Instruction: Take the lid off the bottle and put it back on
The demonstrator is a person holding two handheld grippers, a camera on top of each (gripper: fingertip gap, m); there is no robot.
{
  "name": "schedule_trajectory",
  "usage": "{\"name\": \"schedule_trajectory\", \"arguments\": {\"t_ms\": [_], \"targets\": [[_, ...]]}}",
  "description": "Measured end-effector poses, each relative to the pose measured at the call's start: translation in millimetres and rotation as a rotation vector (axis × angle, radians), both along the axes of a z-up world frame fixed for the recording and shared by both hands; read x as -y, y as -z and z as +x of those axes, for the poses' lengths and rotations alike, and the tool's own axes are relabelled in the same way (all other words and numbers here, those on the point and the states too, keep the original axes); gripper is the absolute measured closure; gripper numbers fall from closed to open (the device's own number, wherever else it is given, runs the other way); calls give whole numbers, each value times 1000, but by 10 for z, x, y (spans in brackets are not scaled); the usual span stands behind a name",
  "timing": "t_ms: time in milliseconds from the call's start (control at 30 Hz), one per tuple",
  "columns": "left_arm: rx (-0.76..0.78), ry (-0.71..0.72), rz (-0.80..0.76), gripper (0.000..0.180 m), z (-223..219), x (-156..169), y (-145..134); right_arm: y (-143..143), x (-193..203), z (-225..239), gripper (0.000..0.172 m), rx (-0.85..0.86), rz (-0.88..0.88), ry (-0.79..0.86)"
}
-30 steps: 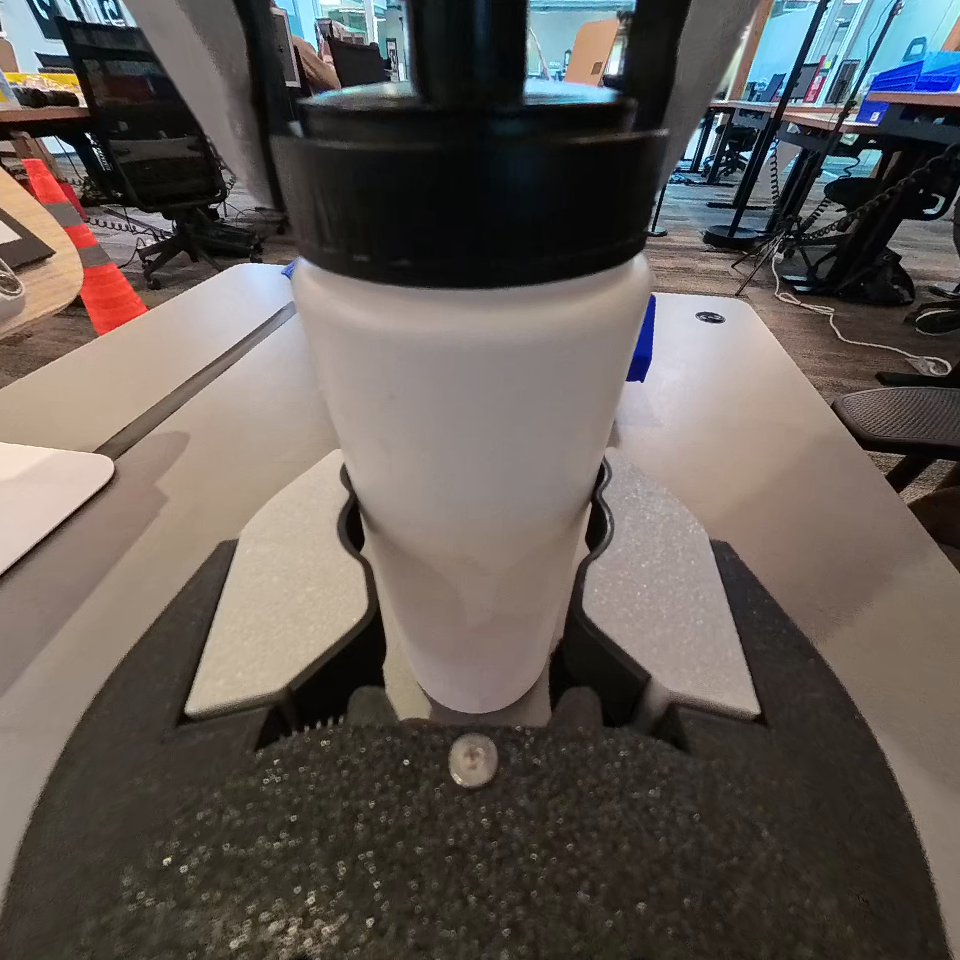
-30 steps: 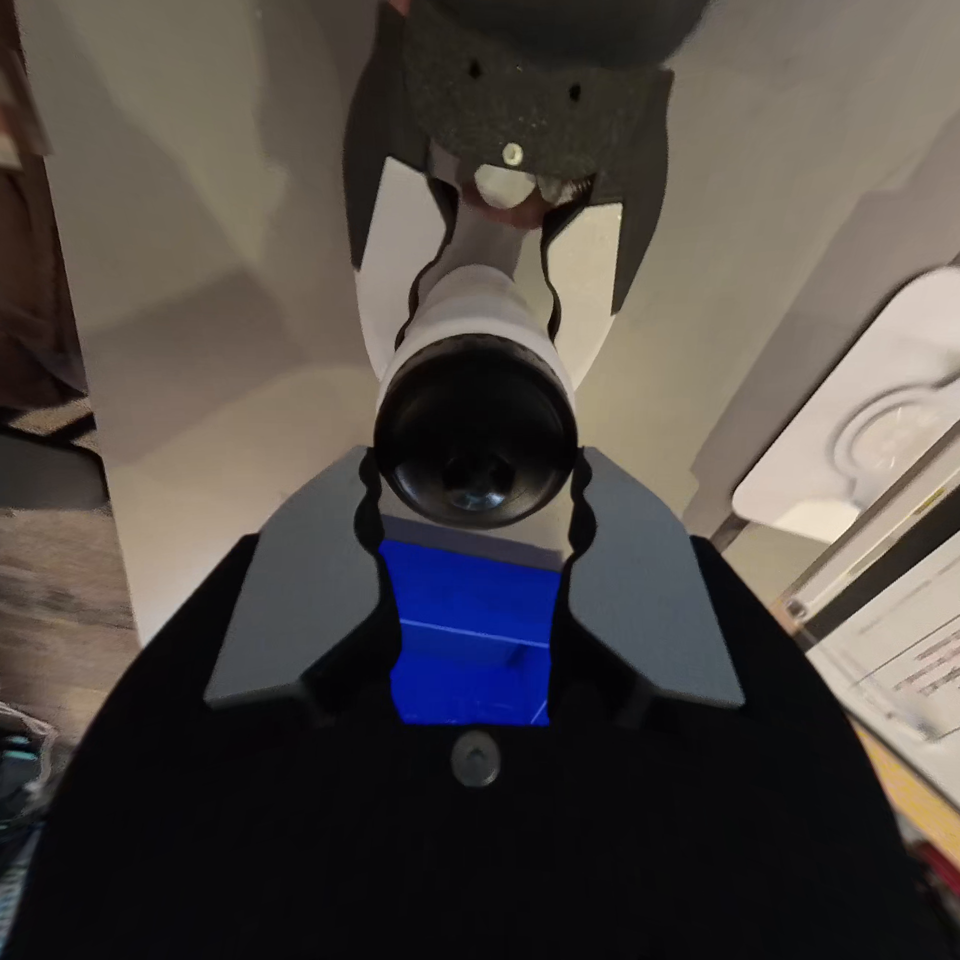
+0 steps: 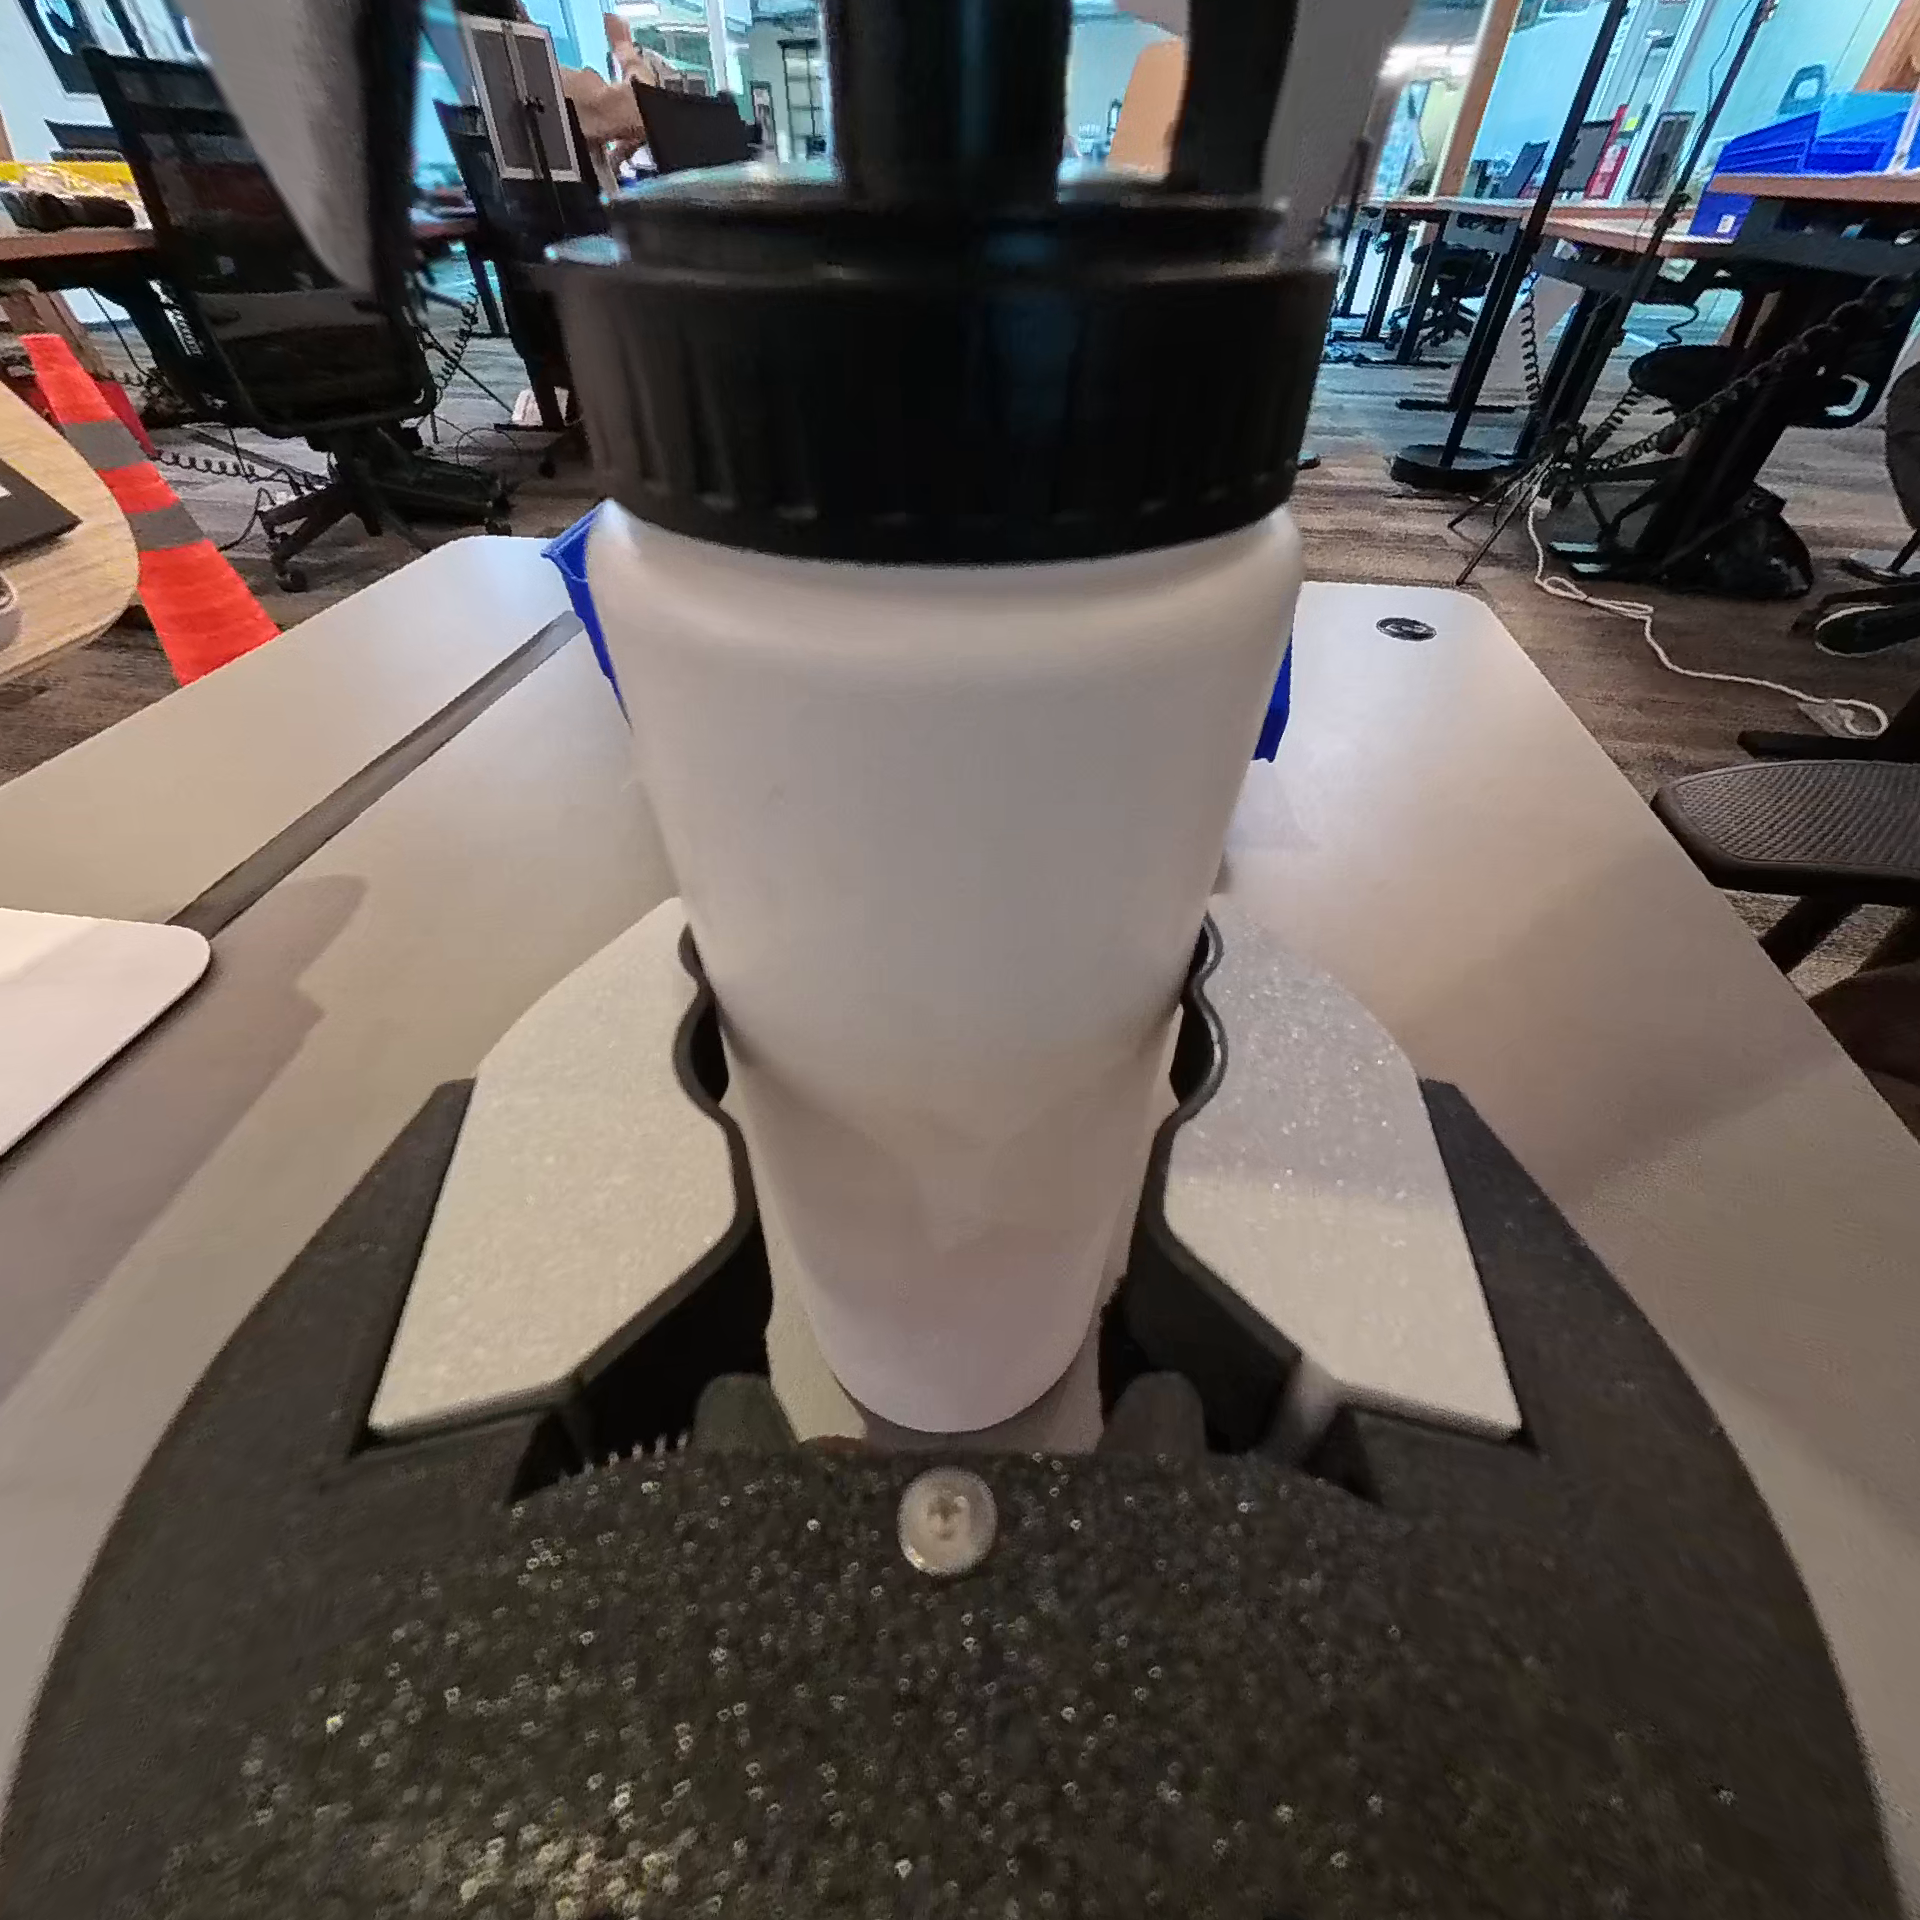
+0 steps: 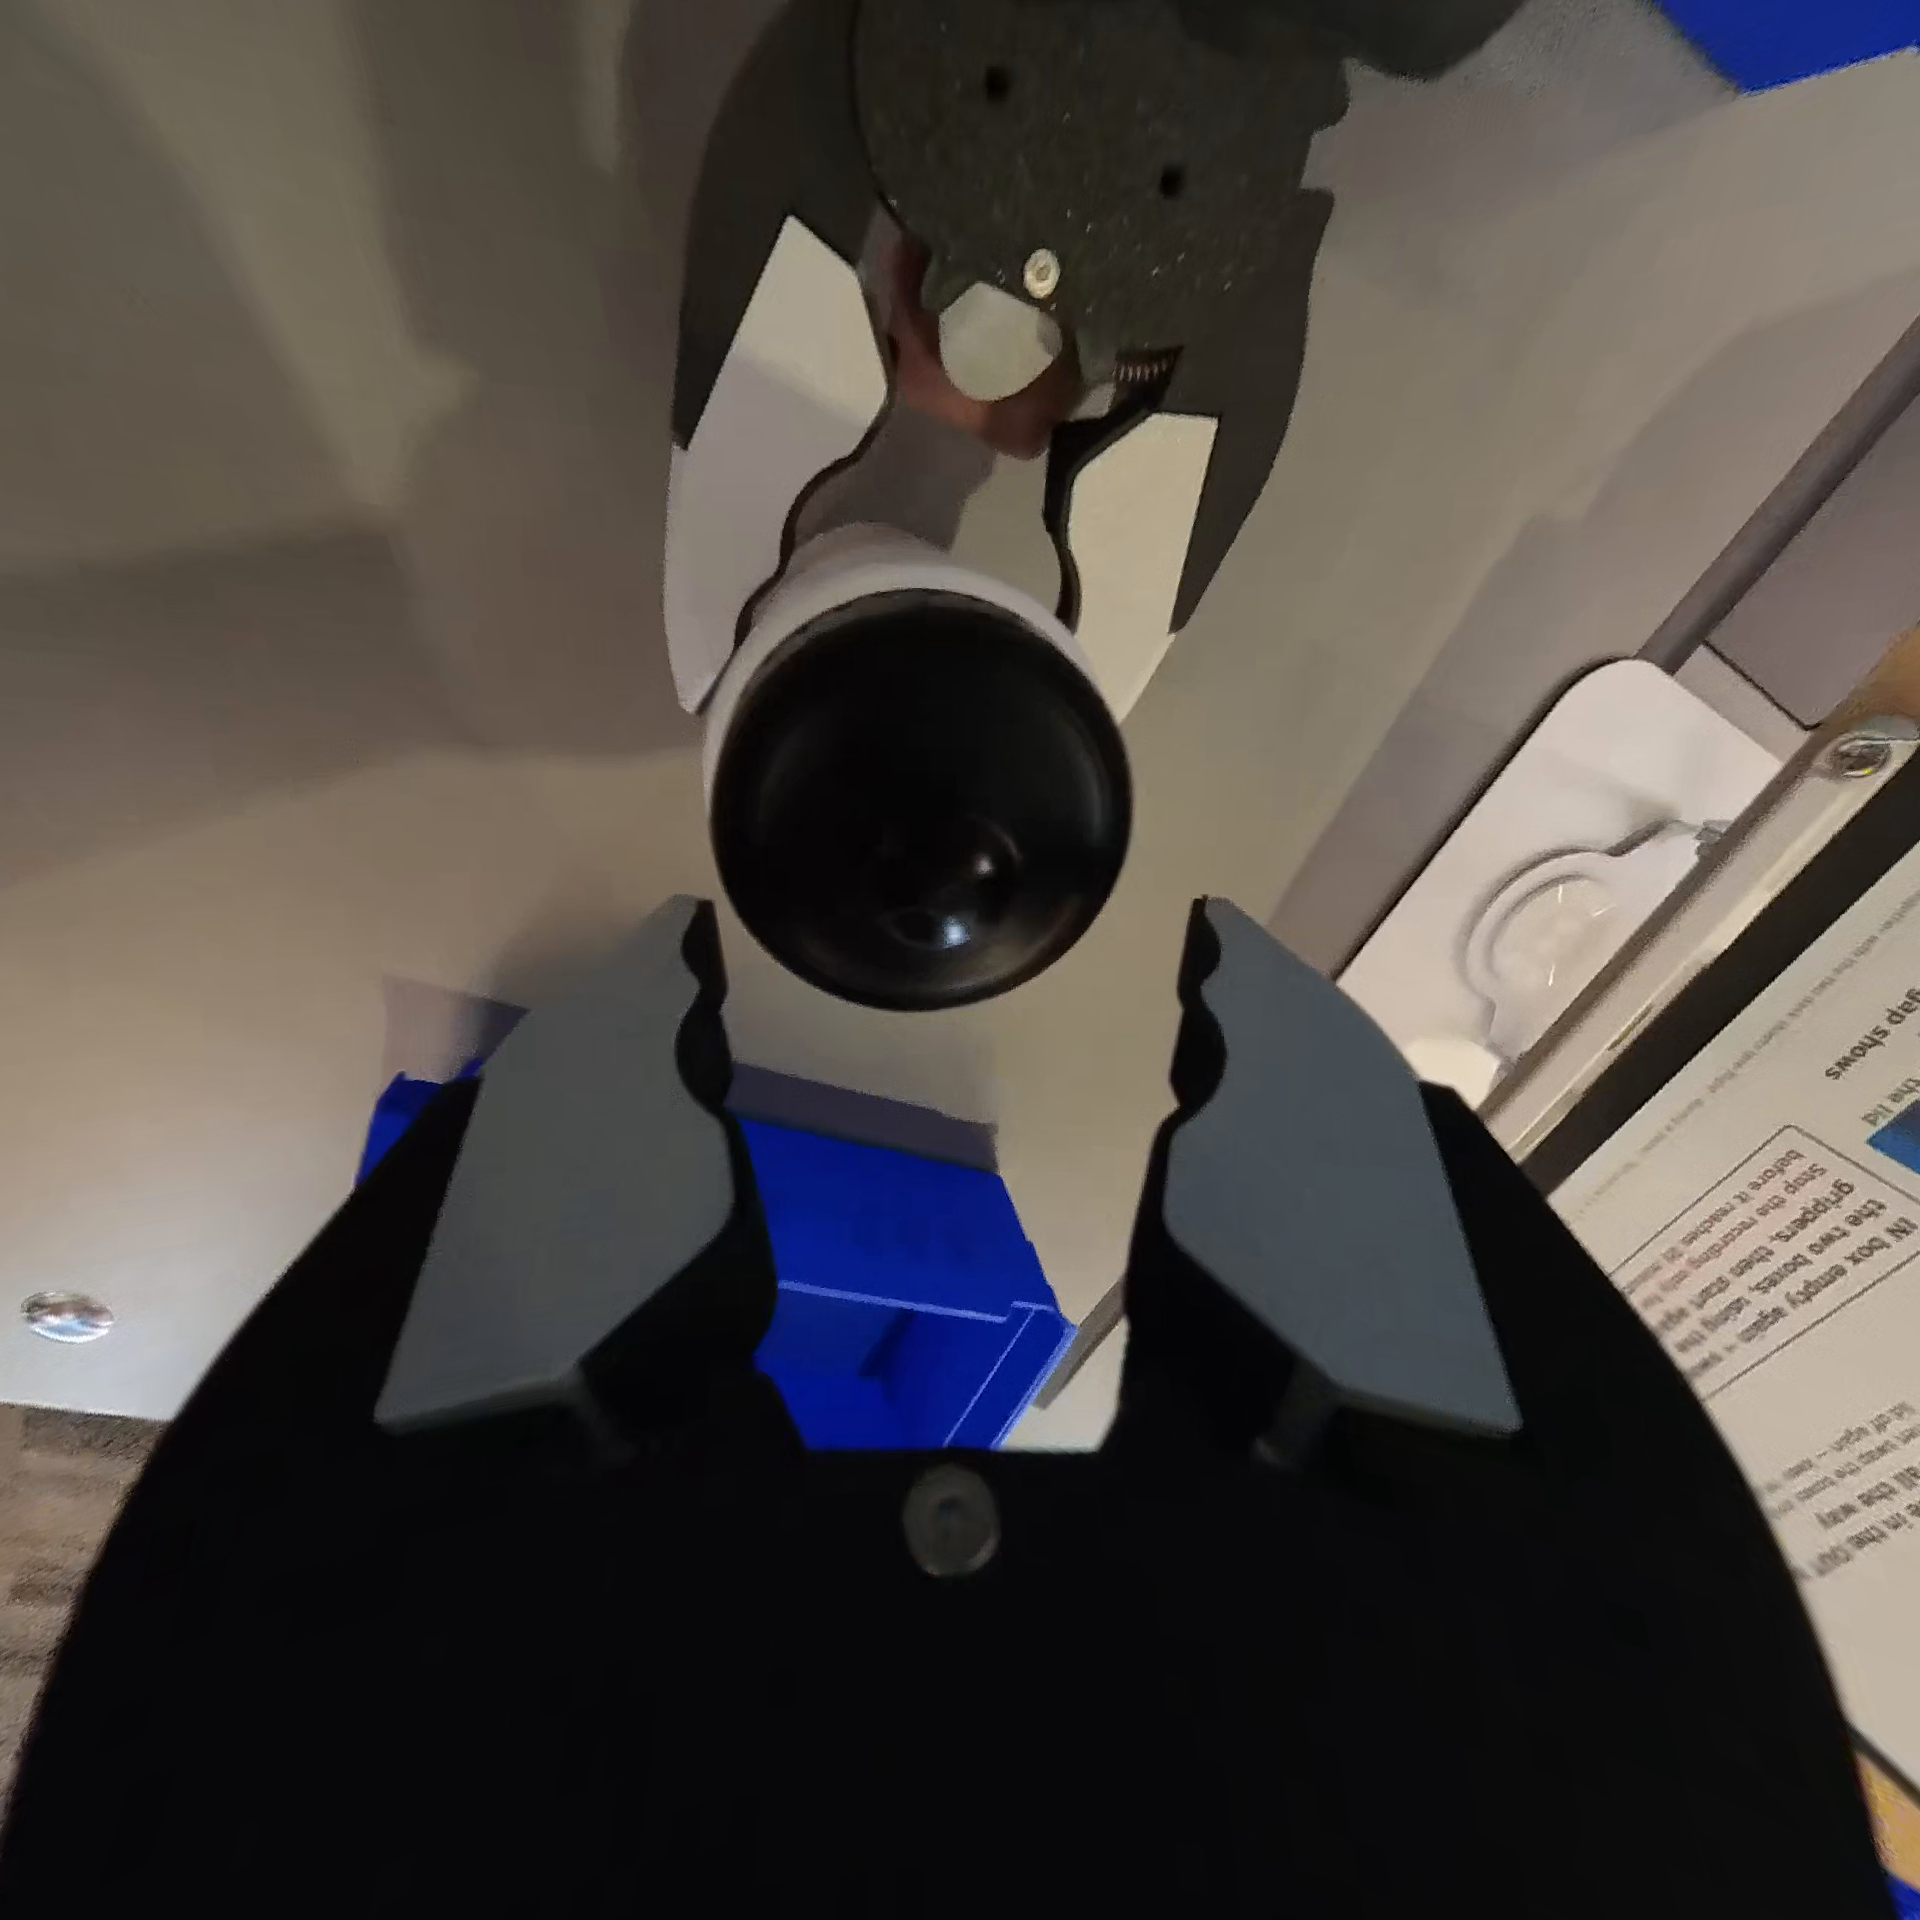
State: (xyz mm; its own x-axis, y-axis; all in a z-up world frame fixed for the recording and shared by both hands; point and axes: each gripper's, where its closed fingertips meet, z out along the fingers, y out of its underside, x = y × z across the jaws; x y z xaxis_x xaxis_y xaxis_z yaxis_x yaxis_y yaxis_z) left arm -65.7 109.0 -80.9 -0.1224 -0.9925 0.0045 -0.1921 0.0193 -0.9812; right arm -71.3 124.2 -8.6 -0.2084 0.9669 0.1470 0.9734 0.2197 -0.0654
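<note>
The left gripper [image 3: 951,997] was seen in the lower half of the left wrist view, its two pale fingers [image 3: 582,1174] pressed against the lower body of a white bottle [image 3: 945,883], which was thus pinched between them and stood upright at the centre of the frame. A black ribbed lid [image 3: 935,416] was seated on the bottle's top, in the upper centre of the frame, and dark parts of the other gripper were visible directly above it at the top edge. The right gripper [image 4: 951,1023] was shown in the lower half of the right wrist view with its grey fingers [image 4: 592,1164] spread wide apart; nothing was gripped between them, and clear gaps were left on either side of the lid [image 4: 920,800], which lay just beyond the fingertips at the centre of the frame. Beyond the lid, in the upper centre, the bottle [image 4: 883,571] and the left gripper [image 4: 925,540] clamped round it were seen. A blue bin [image 4: 894,1247] was visible between the right gripper's fingers at lower centre, resting on a pale table [image 4: 260,727]. A printed sheet [image 4: 1766,1195] lay at the right edge, and an orange cone [image 3: 156,520] stood at the left edge of the left wrist view.
</note>
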Motion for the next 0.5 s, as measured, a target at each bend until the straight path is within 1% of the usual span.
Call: {"name": "schedule_trajectory", "arguments": {"t_ms": [67, 100, 167, 300, 500], "targets": [[1, 1, -5, 96, -3, -3, -1, -23, -1, -55, 92, -40, -32, -15], [1, 1, -7, 96, -5, -7, -1, -19, 26, -70, 97, -46, -67, -11], [0, 0, -6, 96, -6, -5, 0, -1, 65, -92, 102, -40, -114, -7], [-9, -3, -10, 96, 2, -2, 3, -5, 70, -77, 103, -7, -135, 33], [-15, -1, 2, 96, 11, 19, 7, -8, 106, -52, 104, 28, -110, 132]]}}
